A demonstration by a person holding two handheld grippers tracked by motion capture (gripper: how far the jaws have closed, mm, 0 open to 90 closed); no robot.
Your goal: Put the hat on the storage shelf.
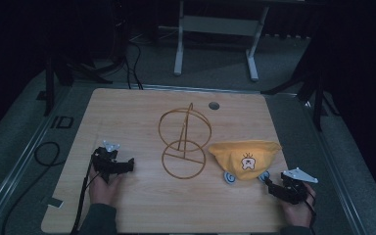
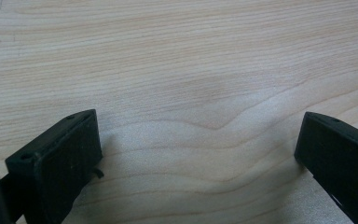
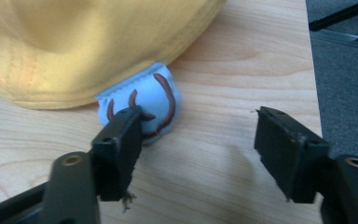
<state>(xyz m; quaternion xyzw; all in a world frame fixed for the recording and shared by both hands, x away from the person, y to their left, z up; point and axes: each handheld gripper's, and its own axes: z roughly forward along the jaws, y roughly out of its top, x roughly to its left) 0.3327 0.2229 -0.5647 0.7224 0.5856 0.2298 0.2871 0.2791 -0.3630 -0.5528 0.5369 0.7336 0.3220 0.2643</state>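
High view: yellow hat [image 1: 245, 159] flat on the tabletop [image 1: 127, 112], right of centre, touching or just beside the wire stand [image 1: 183, 144], two pale blue ear flaps poking out at its near edge. Right tool [image 1: 270, 185] low at the near right corner, aimed at the nearer flap [image 1: 263, 176], close but apparently not on it. Left tool [image 1: 126, 165] resting on bare wood at the near left, well apart from hat and stand.

Left gripper view: left tool's jaws spread wide over plain wood grain, nothing between them. Best kept parked there, or brought across to steady the stand once the hat comes up.

Right gripper view: right tool [image 3: 200, 140] wide, holding nothing. Blue flap [image 3: 142, 105] with brown stitched lines just ahead of the one jaw, that jaw's tip overlapping its near edge; other jaw over bare wood well to the side. Hat [image 3: 88, 42] bulging beyond, near the tabletop's right edge.

Judged step: reach for a hold on the hat, likely for hanging on the stand. For a clean grip, better to shift sideways until the flap or the hat's brim sits midway between the jaws, push in deep enough to catch the fabric fully rather than the tip alone, keep low to slide one jaw under the cloth, then close firmly before lifting. Risk: thin edge slipping out, or cloth merely pushed along the wood.
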